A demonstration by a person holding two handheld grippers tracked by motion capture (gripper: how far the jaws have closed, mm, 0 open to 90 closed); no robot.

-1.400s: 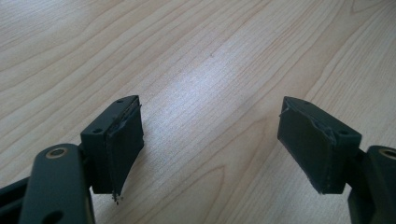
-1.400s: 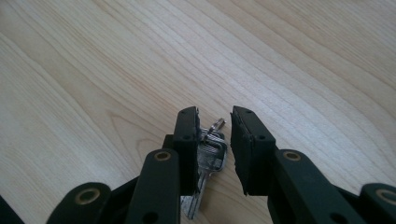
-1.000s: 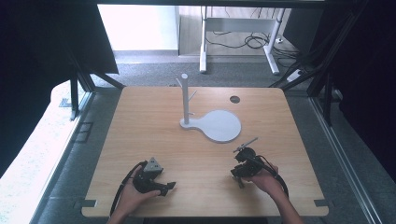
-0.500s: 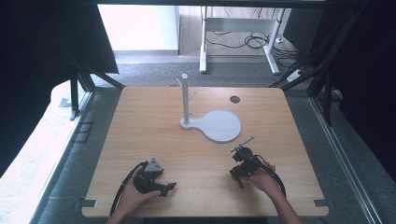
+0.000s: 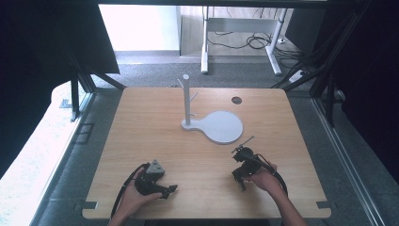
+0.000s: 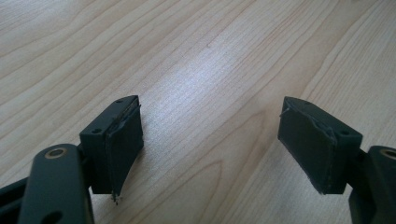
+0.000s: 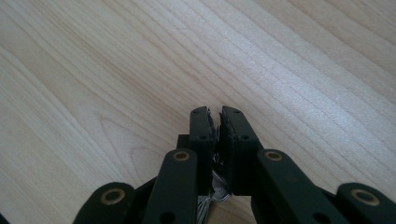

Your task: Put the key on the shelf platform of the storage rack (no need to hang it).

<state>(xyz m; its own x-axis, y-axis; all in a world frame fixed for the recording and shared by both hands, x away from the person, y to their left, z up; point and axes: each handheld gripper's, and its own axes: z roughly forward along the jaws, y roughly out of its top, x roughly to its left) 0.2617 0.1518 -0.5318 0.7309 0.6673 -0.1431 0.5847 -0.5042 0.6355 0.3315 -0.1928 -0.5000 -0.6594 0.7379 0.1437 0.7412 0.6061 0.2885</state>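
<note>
Two grippers rest low on the wooden desk (image 5: 141, 117): at lower left the left gripper (image 5: 162, 189) gapes wide and empty; at lower right the right gripper (image 5: 239, 176), just closing, is nearly pinched together on nothing. Above them, mid-frame, stands a white stand (image 5: 212, 123), well apart. Grey floor surrounds.

White stand on a wooden table

The stand (image 5: 211, 123) sits mid-table (image 5: 141, 136), its post left of its round base; a dark hole (image 5: 236, 100) lies far right.

Right hand-held gripper (image 7: 216, 122): jaws just closing, now nearly together, nothing between them.
</note>
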